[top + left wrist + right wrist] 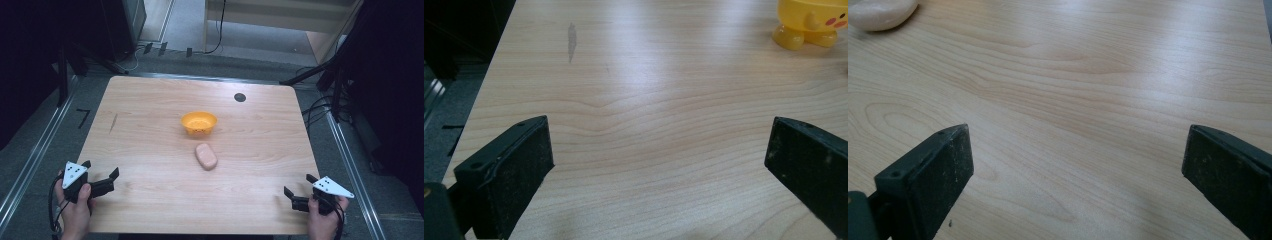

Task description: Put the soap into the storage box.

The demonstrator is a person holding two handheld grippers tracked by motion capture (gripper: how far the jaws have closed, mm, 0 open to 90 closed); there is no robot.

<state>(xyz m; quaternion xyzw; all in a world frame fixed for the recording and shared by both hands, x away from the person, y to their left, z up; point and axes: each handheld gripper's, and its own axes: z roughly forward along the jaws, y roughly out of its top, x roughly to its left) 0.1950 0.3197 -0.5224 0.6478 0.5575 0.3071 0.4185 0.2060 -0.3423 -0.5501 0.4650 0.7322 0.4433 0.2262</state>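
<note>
**Operator:** Jaws first: both pairs stand wide apart with nothing between them but bare wood. I see the left gripper [102, 178] at the near left corner of the pale wooden tabletop [150, 125], and the right gripper [298, 192] at the near right corner, each held in a hand.

**Observer:** Where are the things you are working with?

**Operator:** 2 of them, both toward the middle. I have a small orange plastic bowl [199, 123] standing upright, with little feet and a chick's face on its side. Just in front of it, on my side, lies a smooth pale-pink oval piece like a bread roll [206, 156]. I see a narrow gap between bowl and roll, so they are not touching.

**Observer:** How close are the grippers to them?

**Operator:** Well apart, both of them. In the left gripper view the bowl [811, 25] sits at the top right corner, far beyond the jaws. In the right gripper view the roll [880, 12] sits at the top left corner, likewise far off.

**Observer:** Anything else on the tabletop?

**Operator:** I can make out a round black spot [240, 97] near the far right edge and a short dark streak [114, 123] toward the left side.
</note>
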